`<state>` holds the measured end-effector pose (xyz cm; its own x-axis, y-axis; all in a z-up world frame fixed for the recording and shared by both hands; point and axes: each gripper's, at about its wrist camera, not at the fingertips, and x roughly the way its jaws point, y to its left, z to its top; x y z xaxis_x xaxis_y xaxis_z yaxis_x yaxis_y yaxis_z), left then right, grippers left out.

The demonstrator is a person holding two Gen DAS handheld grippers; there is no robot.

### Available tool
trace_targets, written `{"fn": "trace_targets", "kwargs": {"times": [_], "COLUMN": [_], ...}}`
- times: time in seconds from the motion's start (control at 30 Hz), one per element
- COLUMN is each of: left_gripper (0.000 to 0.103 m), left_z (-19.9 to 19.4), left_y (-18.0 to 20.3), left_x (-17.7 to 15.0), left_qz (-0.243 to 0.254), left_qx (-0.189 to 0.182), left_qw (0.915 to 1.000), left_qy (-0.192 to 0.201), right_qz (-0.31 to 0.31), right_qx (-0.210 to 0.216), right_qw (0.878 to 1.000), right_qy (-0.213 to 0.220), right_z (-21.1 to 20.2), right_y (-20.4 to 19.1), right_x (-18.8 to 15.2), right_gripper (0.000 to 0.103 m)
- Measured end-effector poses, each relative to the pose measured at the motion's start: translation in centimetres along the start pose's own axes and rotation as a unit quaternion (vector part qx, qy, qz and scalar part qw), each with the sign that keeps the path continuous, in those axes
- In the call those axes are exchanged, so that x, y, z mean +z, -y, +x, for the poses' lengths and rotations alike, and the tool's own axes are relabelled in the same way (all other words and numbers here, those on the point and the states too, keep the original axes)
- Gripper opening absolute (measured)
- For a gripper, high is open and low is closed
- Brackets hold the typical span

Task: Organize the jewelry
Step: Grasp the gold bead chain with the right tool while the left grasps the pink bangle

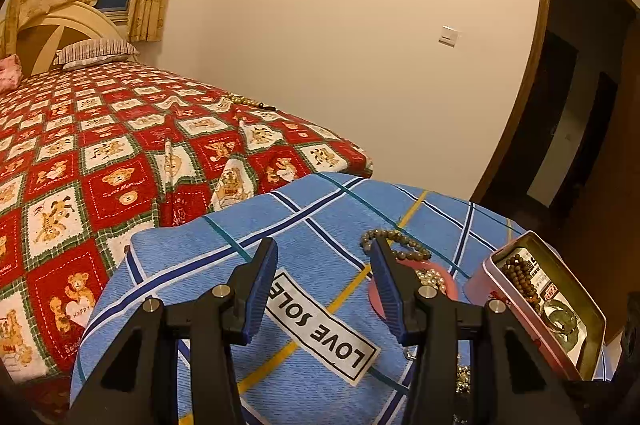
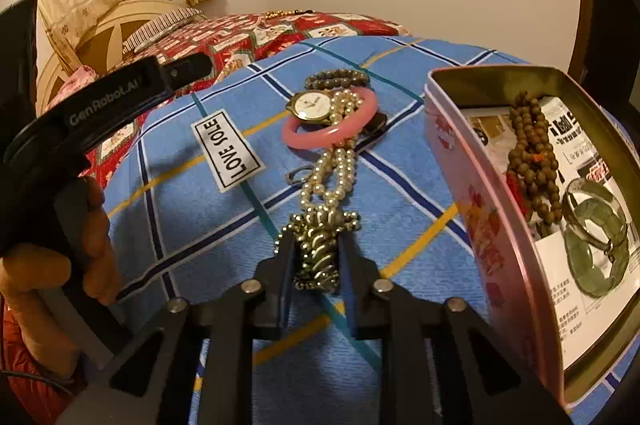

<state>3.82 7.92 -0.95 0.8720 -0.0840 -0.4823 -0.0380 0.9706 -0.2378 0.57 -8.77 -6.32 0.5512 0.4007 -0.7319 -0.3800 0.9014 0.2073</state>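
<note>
The right hand-held gripper (image 2: 316,257) pinches the metal chain (image 2: 318,245) near the cushion's (image 2: 180,209) front edge. The left hand-held gripper (image 1: 324,285) is spread and empty. The chain looks heavy, limp and slippery, so a grip at its bunched middle seems best.

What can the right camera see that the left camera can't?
Only the right camera shows the watch, the chain pinched in the right tongs, and the hand holding the other tool. Only the left camera shows the open left tongs and the doorway. Both show the tin, pink bangle and pearls.
</note>
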Motion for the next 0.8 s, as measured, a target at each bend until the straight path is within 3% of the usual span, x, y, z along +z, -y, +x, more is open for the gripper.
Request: {"fn": "trace_targets", "kwargs": {"times": [0.07, 0.2, 0.4, 0.53, 0.8], "left_gripper": [0.049, 0.049, 0.049, 0.049, 0.049], "left_z": [0.0, 0.1, 0.6, 1.6, 2.1], "left_y": [0.0, 0.0, 1.2, 2.4, 4.3], "left_x": [0.0, 0.0, -0.4, -0.9, -1.5], "left_qz": [0.0, -0.003, 0.019, 0.039, 0.068], "left_qx": [-0.003, -0.007, -0.068, -0.113, -0.142], "left_qw": [1.0, 0.9999, 0.9968, 0.9895, 0.9815], "left_qy": [-0.002, -0.006, -0.038, -0.081, -0.109], "right_qz": [0.0, -0.009, 0.002, 0.015, 0.03], "right_qx": [0.01, 0.026, -0.019, -0.037, -0.038], "right_qw": [1.0, 0.997, 0.989, 0.988, 0.988], "right_qy": [0.011, 0.076, 0.145, 0.152, 0.146], "right_z": [-0.5, -3.1, -5.4, -5.5, -5.1], "right_y": [0.0, -0.2, 0.5, 1.2, 1.7], "right_x": [-0.1, -0.5, -0.4, -0.1, 0.1], "right_gripper": [0.019, 0.016, 0.016, 0.016, 0.016]}}
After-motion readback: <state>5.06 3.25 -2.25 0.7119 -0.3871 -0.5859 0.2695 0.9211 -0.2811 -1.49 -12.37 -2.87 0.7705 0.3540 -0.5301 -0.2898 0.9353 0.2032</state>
